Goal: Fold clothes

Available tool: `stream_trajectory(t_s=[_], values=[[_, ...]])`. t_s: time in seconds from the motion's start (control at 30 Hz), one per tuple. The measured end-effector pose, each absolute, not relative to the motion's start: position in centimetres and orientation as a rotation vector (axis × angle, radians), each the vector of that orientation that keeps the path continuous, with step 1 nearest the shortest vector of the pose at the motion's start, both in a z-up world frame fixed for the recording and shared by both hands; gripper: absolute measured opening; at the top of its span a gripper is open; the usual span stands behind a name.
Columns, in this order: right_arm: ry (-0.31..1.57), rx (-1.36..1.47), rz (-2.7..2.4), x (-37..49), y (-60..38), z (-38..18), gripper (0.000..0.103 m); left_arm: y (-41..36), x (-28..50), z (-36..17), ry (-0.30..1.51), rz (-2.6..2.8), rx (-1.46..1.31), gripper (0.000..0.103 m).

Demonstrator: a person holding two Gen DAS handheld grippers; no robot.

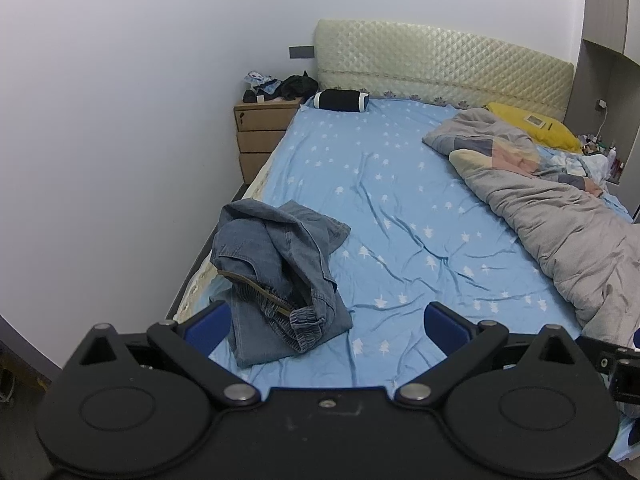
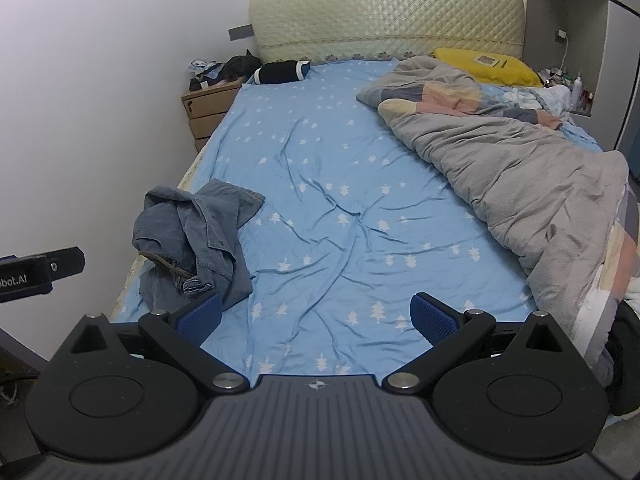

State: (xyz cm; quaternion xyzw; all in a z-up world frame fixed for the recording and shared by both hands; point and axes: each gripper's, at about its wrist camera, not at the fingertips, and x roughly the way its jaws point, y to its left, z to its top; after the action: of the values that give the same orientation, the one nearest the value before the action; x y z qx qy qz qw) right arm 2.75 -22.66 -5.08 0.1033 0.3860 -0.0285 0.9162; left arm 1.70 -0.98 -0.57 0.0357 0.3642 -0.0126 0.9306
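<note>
A crumpled pile of blue denim clothes (image 1: 276, 276) lies at the near left edge of the bed, on the light blue star-print sheet (image 1: 400, 208). My left gripper (image 1: 326, 326) is open and empty, hovering above the sheet with its left blue pad (image 1: 208, 326) just in front of the pile. In the right wrist view the same denim pile (image 2: 196, 240) sits to the left. My right gripper (image 2: 316, 318) is open and empty above the sheet (image 2: 340, 220), right of the pile. Part of the left gripper's body (image 2: 36, 272) shows at the left edge.
A grey quilt (image 2: 520, 176) lies bunched along the bed's right side, with a yellow pillow (image 2: 484, 66) behind it. A black roll pillow (image 2: 282, 72) sits by the padded headboard (image 2: 384, 20). A wooden nightstand (image 1: 264, 136) with clutter stands against the white wall at left.
</note>
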Motion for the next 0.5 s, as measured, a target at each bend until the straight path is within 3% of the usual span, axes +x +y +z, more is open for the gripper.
stream_trajectory(t_s=[0.5], values=[[0.794,0.209,0.024,2.7,-24.1,-5.7,0.098,-2.4,1.0,-0.8,0.750,0.016,0.061,0.103]])
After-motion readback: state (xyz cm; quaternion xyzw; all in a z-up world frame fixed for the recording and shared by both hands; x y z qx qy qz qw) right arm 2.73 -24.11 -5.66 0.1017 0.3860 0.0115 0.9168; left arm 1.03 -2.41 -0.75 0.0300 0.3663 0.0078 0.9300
